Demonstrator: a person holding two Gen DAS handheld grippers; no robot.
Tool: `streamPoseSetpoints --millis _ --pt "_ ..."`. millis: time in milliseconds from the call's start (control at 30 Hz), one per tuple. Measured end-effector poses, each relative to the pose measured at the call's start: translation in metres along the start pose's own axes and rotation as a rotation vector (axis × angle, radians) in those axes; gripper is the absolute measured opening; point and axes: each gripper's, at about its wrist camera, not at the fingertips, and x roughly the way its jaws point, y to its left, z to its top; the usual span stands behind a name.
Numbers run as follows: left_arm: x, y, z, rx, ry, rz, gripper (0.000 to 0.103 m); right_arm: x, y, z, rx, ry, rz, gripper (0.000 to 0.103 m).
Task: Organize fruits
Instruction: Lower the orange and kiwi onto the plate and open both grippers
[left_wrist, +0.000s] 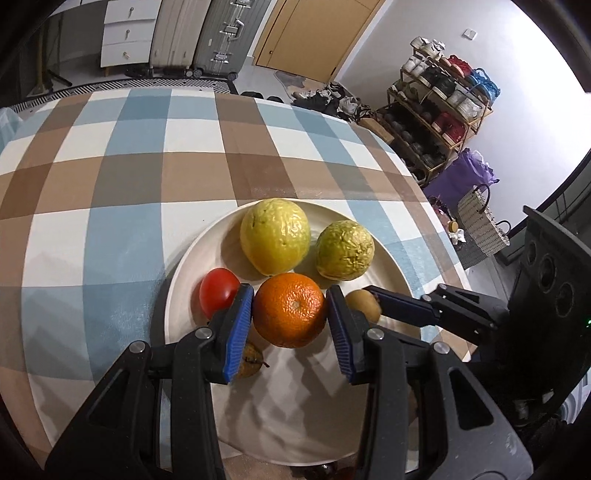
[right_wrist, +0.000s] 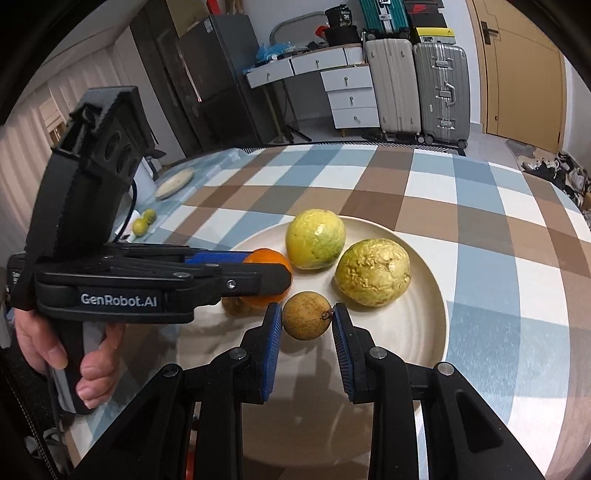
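Note:
A white plate (left_wrist: 192, 266) on the checked tablecloth holds two yellow-green wrinkled fruits (left_wrist: 275, 236) (left_wrist: 345, 250), a red tomato (left_wrist: 218, 292), an orange (left_wrist: 290, 310), a small brown round fruit (right_wrist: 307, 315) and a brownish fruit (left_wrist: 251, 360) half hidden behind my left finger. My left gripper (left_wrist: 290, 314) is shut on the orange, its blue pads touching both sides. My right gripper (right_wrist: 307, 317) is shut on the small brown fruit, which also shows in the left wrist view (left_wrist: 364, 304). The orange also shows in the right wrist view (right_wrist: 267, 258).
Two small green fruits (right_wrist: 144, 221) and a small plate (right_wrist: 173, 182) lie at the table's far left edge. The table (left_wrist: 129, 166) stretches beyond the plate. A shoe rack (left_wrist: 436, 110), suitcases (right_wrist: 417, 85) and drawers stand around the room.

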Motion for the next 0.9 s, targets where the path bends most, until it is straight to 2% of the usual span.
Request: streamPoseSetpoints --millis 400,433,467,533,633,700,733,900 --pt "0.002 0.001 0.006 -0.013 -0.001 0.005 0.038 0.018 -0.001 0.009 -0.029 0.025 0.001 0.030" --pt "0.000 0.000 0.006 -0.011 -0.005 0.002 0.039 0.018 -0.001 0.009 -0.028 0.024 0.005 0.033" --pt "-0.003 0.000 0.006 -0.012 -0.010 0.001 0.043 0.016 -0.001 0.009 -0.025 0.013 0.005 0.042" --pt "-0.010 -0.001 0.006 -0.012 -0.018 0.001 0.053 0.009 -0.001 0.008 -0.017 -0.016 0.015 0.049" --pt "-0.023 -0.002 0.003 -0.020 -0.039 0.010 0.055 -0.006 0.000 0.006 -0.006 -0.051 0.019 0.053" --pt "-0.031 -0.003 0.000 -0.023 -0.034 0.017 0.057 -0.018 0.001 0.002 0.000 -0.075 0.022 0.061" --pt "-0.036 -0.006 -0.003 -0.019 -0.030 0.021 0.057 -0.025 0.002 -0.001 0.004 -0.087 0.016 0.068" --pt "-0.069 -0.022 -0.021 0.017 -0.076 0.053 0.065 -0.056 0.005 -0.017 0.033 -0.135 0.001 0.078"
